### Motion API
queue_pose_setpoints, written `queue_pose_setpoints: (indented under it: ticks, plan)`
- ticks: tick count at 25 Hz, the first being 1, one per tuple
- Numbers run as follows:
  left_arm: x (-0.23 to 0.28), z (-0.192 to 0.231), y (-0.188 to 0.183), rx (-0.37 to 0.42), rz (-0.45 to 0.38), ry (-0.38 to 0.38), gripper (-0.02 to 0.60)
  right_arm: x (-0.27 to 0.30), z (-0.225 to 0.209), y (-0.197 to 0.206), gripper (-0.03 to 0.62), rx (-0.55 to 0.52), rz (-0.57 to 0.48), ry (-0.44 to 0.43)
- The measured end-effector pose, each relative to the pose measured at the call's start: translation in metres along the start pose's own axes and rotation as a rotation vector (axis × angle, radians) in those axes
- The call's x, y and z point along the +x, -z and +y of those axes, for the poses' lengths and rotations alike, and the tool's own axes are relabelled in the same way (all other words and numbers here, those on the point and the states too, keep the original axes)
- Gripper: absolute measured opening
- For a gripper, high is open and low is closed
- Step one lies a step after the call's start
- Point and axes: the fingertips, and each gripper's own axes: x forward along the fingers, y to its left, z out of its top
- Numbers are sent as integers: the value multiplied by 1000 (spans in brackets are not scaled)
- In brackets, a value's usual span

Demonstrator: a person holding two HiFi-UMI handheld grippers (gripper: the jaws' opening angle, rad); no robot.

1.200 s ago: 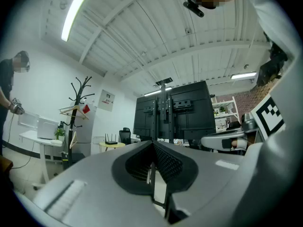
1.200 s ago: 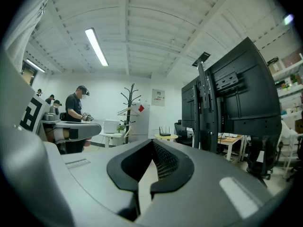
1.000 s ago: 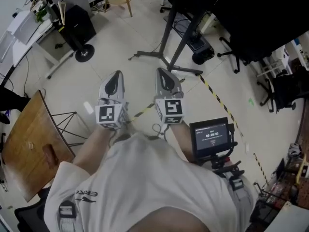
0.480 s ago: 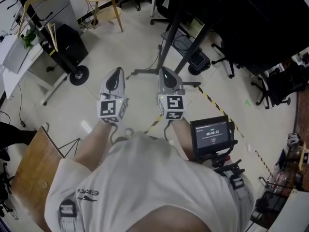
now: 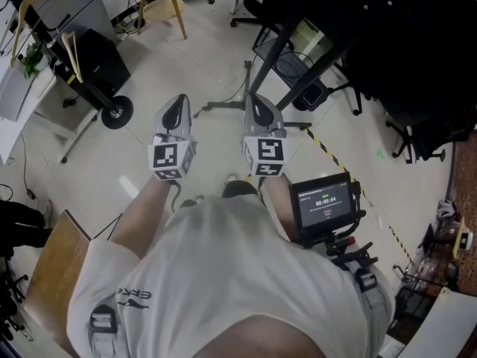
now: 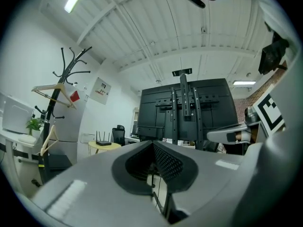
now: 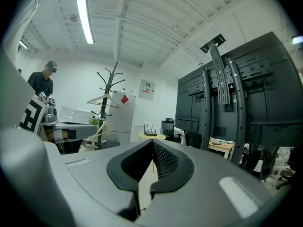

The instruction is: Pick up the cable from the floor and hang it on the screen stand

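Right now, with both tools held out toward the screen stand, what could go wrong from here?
1. The left tool and right tool are both shut and empty, and no cable shows clearly on the floor. The pickup could be skipped or fumbled.
2. The screen stand has base legs spread low across the floor just ahead. A foot or a lowered tool might catch on them.

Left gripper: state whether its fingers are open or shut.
Shut: the grey left gripper shows its fingers meeting at the tips, nothing between them.
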Motion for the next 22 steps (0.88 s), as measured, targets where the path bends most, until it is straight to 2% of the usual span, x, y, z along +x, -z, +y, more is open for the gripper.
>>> queue_pose_setpoints:
  ticks: [10,16,22]
  plan:
    - [109,43,39,28,72,-59,2,128,-35,26,14,34,32,-81]
    - [226,56,61,15,123,-114,2,241,-95,36,14,46,55,-155]
    - [241,57,68,38,140,-127,3,253,-102,48,14,38,84,-177]
